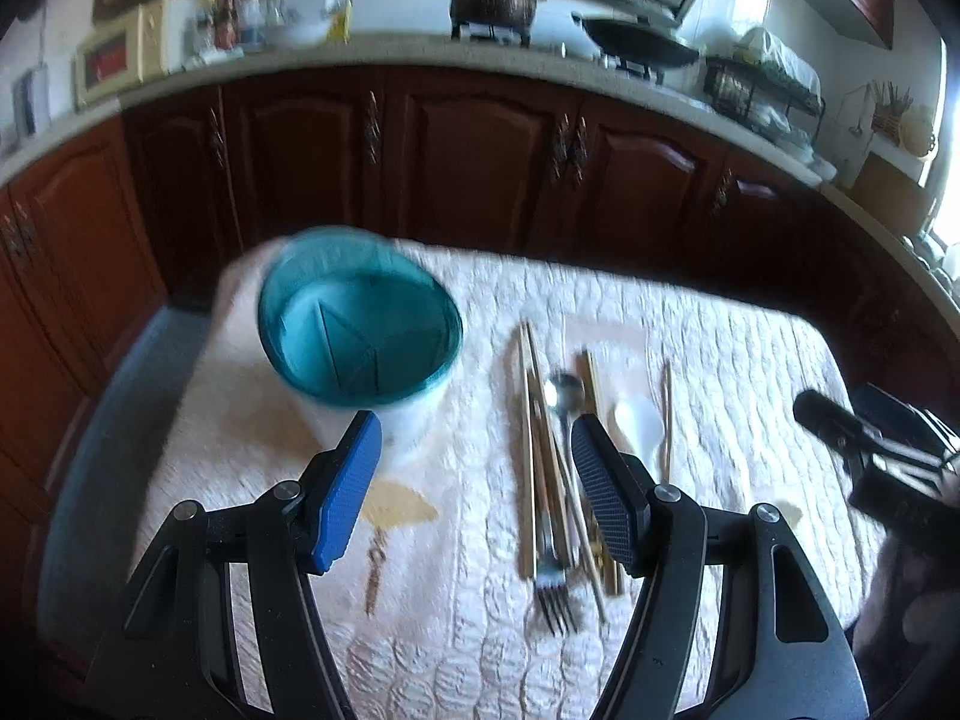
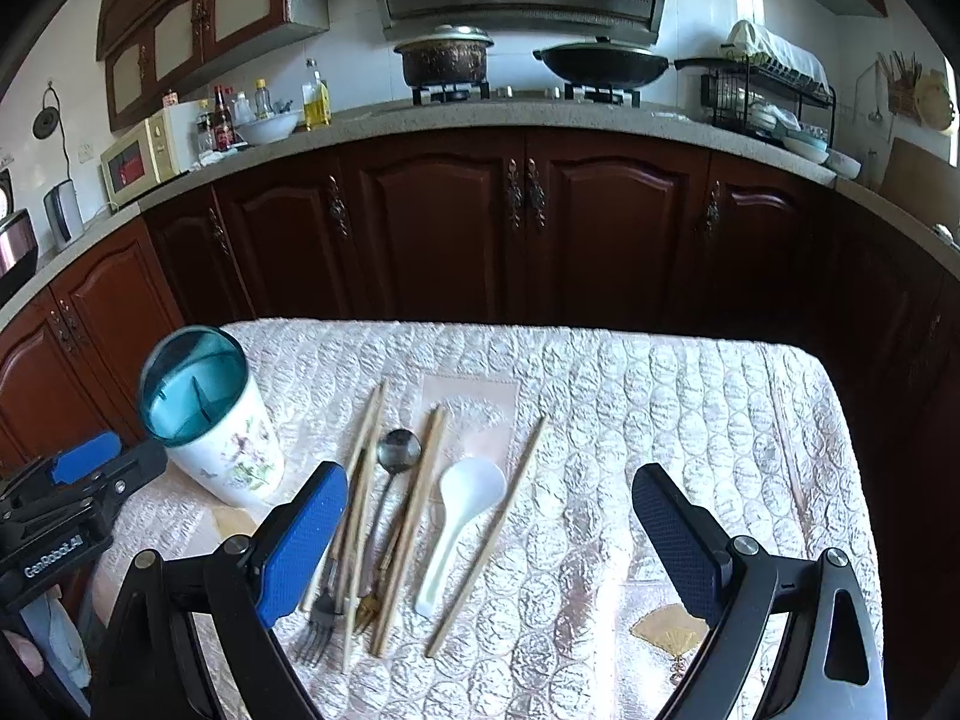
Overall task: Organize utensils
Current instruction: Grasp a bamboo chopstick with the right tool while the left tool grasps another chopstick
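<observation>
A white flowered utensil holder point(image 2: 225, 450) with a teal divided insert point(image 1: 360, 324) stands upright at the table's left. Right of it lie wooden chopsticks point(image 2: 414, 516), a metal spoon point(image 2: 397, 450), a fork point(image 2: 318, 624) and a white plastic spoon point(image 2: 462, 510). In the left wrist view the same pile shows: chopsticks point(image 1: 531, 450), fork point(image 1: 552, 594), white spoon point(image 1: 639, 423). My left gripper point(image 1: 477, 486) is open, hovering between the holder and the pile. My right gripper point(image 2: 489, 534) is open above the near ends of the utensils, nothing held.
A quilted cream cloth point(image 2: 660, 420) covers the table. Dark wooden cabinets point(image 2: 528, 216) run behind, under a counter with a pot point(image 2: 444, 60), a wok point(image 2: 600, 66) and a dish rack point(image 2: 768, 90). The other gripper's body shows at frame edges point(image 1: 888, 462) point(image 2: 66, 498).
</observation>
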Demonstrator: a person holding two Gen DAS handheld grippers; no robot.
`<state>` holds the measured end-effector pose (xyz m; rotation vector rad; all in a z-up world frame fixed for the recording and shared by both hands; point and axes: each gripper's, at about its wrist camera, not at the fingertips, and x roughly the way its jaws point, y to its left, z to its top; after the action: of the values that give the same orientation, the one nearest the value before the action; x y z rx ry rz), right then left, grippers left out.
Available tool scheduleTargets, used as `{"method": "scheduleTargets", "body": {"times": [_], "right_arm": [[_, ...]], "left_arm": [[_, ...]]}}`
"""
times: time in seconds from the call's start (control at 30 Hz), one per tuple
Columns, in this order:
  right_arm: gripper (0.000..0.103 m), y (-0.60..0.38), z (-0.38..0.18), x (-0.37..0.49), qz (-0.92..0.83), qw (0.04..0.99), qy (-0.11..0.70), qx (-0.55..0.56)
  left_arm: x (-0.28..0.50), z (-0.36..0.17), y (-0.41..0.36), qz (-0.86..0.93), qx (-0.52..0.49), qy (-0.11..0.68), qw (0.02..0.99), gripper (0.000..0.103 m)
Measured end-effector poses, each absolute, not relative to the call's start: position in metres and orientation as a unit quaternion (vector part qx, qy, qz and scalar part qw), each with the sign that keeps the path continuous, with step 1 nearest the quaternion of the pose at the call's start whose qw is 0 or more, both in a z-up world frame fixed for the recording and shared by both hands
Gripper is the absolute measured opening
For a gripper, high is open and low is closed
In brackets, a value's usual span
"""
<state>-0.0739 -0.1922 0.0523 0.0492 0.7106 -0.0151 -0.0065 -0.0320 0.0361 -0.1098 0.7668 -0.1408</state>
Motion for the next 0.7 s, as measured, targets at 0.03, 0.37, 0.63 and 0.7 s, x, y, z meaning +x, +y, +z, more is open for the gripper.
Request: {"method": "scheduleTargets", "body": {"times": [0.03,0.37,0.63,0.7], "right_arm": [[0.095,-0.195,0.047,-0.072,-0.009,0.935,0.354,0.026],[0.061,-0.218,-0.023,-0.033,0.039,0.894,0.441,0.076],[0.025,-0.235,-0.077,0.010,0.067,0.854,0.496,0.142],[0.023,-0.236,-0.087,0.019,0.075,0.844,0.507,0.159]], "left_arm": [[-0.005,0.029,-0.031,-0.073,-0.056,0.382,0.920,0.066],[0.018,-0.023,-0.052,-0.140,-0.068,0.433,0.888,0.051],[0.055,-0.070,-0.071,-0.144,-0.053,0.480,0.864,0.030],[0.060,-0.077,-0.072,-0.145,-0.056,0.489,0.858,0.022]]}}
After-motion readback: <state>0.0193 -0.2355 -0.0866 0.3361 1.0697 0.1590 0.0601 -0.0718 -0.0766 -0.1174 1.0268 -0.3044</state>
